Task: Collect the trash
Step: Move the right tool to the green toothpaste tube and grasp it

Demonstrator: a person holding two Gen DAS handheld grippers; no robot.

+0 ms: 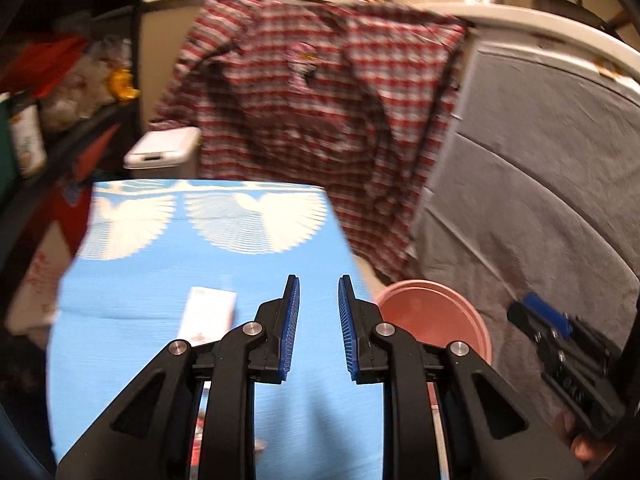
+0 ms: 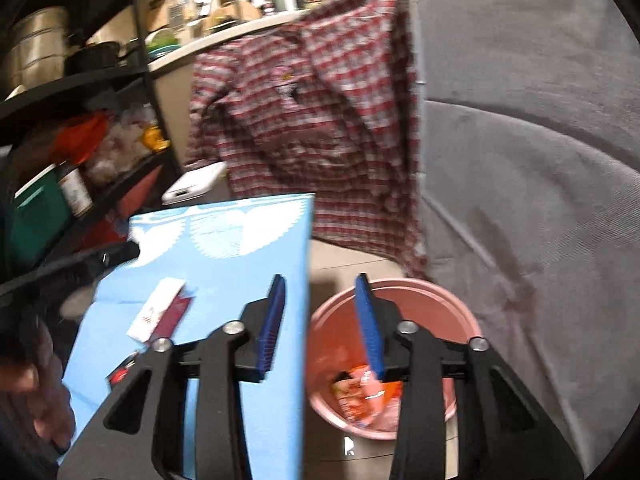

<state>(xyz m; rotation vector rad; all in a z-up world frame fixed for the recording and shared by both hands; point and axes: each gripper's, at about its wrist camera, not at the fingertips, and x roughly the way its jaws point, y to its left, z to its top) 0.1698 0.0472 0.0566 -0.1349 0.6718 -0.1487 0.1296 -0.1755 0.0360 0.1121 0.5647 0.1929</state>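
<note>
— Where is the trash now?

— Some of it lies in the pink bucket (image 2: 394, 364) on the floor, just off the right edge of the table (image 1: 132, 344): orange and red wrappers (image 2: 362, 394) at the bottom. More sits on the blue cloth, a white packet (image 1: 208, 314) near the left gripper (image 1: 318, 328) and, in the right-hand view, a white and dark red packet (image 2: 160, 314) toward the left edge.

— And the grippers?

— The left one hangs over the table's right edge, jaws parted, nothing between them. The right gripper (image 2: 320, 328) hangs over the gap between table and bucket, jaws apart and empty too, one finger over the cloth, the other over the bucket.

— What is behind?

— A red checked shirt (image 1: 320, 92) draped over a white ledge, a grey cloth (image 1: 540, 184) beside it, and a white bin (image 1: 164, 152) past the table's far edge.
</note>
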